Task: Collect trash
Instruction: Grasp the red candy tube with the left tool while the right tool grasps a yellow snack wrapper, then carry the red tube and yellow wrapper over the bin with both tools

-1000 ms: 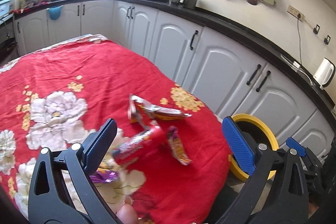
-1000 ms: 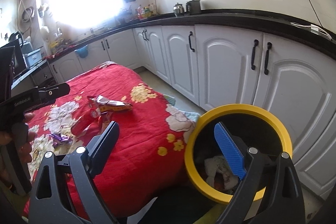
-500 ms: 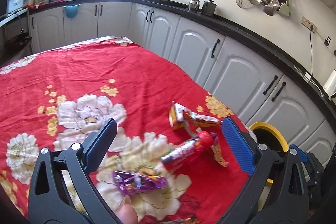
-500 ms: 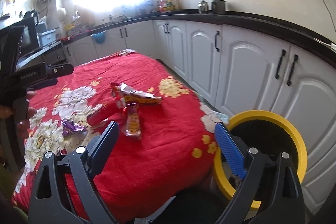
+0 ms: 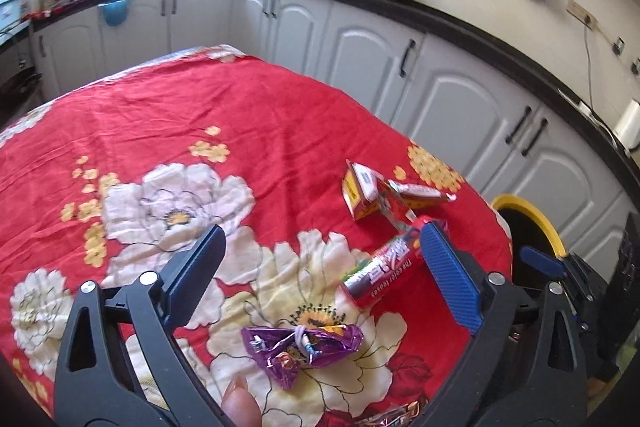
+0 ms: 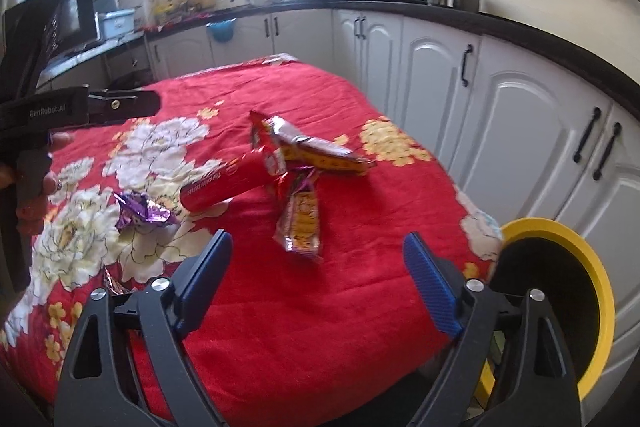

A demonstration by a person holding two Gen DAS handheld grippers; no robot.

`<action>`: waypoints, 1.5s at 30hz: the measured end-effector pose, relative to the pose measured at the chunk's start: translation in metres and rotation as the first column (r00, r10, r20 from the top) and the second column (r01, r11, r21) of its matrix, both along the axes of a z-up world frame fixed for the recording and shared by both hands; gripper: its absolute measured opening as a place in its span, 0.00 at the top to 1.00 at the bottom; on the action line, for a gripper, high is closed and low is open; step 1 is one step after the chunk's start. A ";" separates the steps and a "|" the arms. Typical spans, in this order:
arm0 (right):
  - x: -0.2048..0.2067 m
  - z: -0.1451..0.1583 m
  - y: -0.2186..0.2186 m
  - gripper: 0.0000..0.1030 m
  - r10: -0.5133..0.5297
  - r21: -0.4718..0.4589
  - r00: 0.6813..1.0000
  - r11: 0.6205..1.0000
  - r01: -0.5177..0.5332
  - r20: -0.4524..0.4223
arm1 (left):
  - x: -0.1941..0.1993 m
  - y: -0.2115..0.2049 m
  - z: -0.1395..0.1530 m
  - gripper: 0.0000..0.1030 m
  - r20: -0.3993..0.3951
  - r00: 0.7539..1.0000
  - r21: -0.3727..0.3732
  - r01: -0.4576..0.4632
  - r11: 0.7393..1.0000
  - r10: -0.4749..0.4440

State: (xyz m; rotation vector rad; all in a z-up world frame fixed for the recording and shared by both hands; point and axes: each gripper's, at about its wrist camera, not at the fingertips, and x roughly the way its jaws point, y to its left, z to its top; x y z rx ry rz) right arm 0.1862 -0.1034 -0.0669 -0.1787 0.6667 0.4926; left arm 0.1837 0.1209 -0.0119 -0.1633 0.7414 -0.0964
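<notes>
A surface is draped in a soft red floral cloth (image 6: 320, 287), with a round yellow-rimmed bin (image 6: 600, 291) placed beside its edge to receive trash. Crinkled foil wrappers (image 6: 298, 223) are scattered near that edge. Both the left gripper (image 5: 320, 267) and right gripper (image 6: 316, 259) are held above them, jaws apart and empty, the right pair having just narrowed slightly.

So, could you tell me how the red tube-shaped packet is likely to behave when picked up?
The red tube packet looks cylindrical, so a nudge would probably roll it on the cloth. Its glossy wrap may slip. It seems fairly rigid, likely keeping its shape.
</notes>
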 end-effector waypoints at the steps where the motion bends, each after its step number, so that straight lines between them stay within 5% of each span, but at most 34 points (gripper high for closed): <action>1: 0.003 -0.004 0.004 0.24 0.005 -0.010 1.000 1.000 -0.005 -0.006 | 0.003 -0.002 -0.003 0.15 -0.009 1.000 0.002 0.026 1.000 -0.026; 8: 0.025 -0.025 0.013 0.43 0.003 -0.027 0.998 1.000 -0.005 -0.065 | 0.020 -0.016 -0.020 0.16 -0.063 0.985 -0.006 0.160 0.987 -0.160; 16: 0.034 -0.037 0.009 0.88 0.021 -0.016 0.994 1.000 -0.023 -0.107 | 0.037 -0.043 -0.034 0.18 -0.113 0.955 0.011 0.278 0.960 -0.275; 27: 0.029 -0.035 -0.019 0.90 -0.009 0.067 0.986 0.998 0.020 -0.164 | 0.049 -0.073 -0.058 0.51 -0.202 0.924 0.110 0.350 0.930 -0.323; 33: 0.024 -0.033 -0.032 0.90 -0.026 0.104 0.983 0.994 0.045 -0.184 | 0.043 -0.080 -0.061 0.62 -0.203 0.928 0.186 0.349 0.918 -0.312; 45: 0.017 -0.024 -0.046 0.92 -0.036 0.140 0.984 0.988 0.062 -0.176 | 0.026 -0.081 -0.048 0.77 -0.160 0.940 0.143 0.324 0.935 -0.302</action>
